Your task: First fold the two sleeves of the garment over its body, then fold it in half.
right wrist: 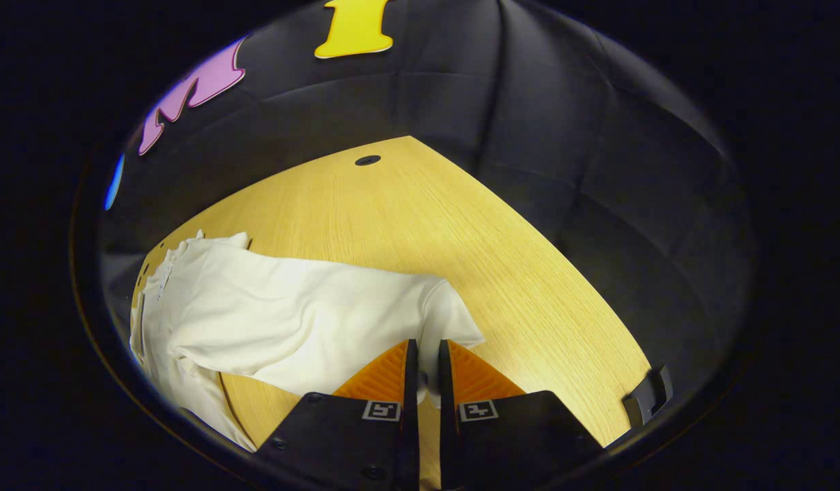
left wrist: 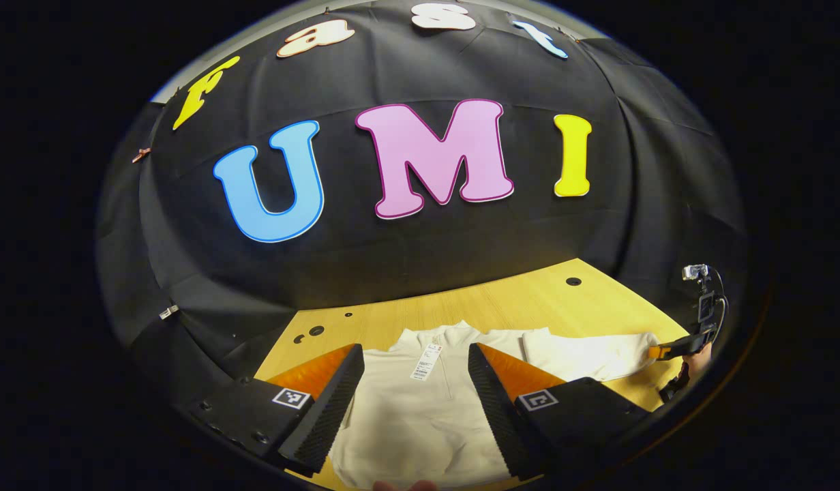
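A cream garment lies flat on the wooden table, collar toward the far wall, with a paper tag on its chest. My left gripper hovers open above the garment's body, nothing between its fingers. One sleeve stretches out to the right, where my right gripper holds its cuff. In the right gripper view the right gripper is shut on the cuff of that sleeve, which runs left to the garment's body. The other sleeve is hidden.
Bare table extends beyond the sleeve to the black booth wall. Small round holes sit near the far edge. A black clip is on the table's right edge. A hand holds the right gripper.
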A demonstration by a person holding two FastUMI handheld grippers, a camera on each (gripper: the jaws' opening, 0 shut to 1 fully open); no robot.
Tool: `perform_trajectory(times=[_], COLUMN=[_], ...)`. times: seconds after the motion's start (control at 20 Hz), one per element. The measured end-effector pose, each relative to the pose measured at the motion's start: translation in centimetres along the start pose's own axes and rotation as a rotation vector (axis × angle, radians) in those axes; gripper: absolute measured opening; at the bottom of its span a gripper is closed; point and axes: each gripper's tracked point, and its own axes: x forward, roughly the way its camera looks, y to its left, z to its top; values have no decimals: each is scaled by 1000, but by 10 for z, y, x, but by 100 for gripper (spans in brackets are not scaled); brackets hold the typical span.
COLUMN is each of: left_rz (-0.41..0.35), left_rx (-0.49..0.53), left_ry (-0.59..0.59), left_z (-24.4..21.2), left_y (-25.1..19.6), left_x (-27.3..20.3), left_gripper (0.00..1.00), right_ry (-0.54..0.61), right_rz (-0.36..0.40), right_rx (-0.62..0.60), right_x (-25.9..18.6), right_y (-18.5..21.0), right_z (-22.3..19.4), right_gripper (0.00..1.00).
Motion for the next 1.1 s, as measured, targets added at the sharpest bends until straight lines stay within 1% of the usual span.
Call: perform_trajectory(times=[0.1, 0.25, 0.35, 0.5, 0.7, 0.9, 1.1], left_rz=[-7, -21, -38, -55, -62, -47, -16], left_rx=[14, 40, 30, 8, -19, -49, -71], left_ry=[-3, -25, -37, -52, -72, -72, -74], left_z=[-1, 1, 0, 1, -4, -17, -30], left_y=[7, 21, 31, 49, 80, 118, 159], left_x=[-5, -11, -13, -16, -20, -29, -39], left_gripper=[95, 95, 95, 95, 95, 95, 95], right_ry=[-34, -92, -130, -168, -220, -273, -317], right_rz=[-7, -25, -37, -33, -11, 42, 118], right_rx=[7, -15, -19, -2, -2, -11, -28], right_x=[-10, -34, -54, -89, -123, -152, -168], right_y=[3, 11, 19, 34, 66, 118, 192], right_z=[8, 23, 33, 39, 46, 57, 66], right_gripper=[16, 16, 16, 16, 16, 16, 16])
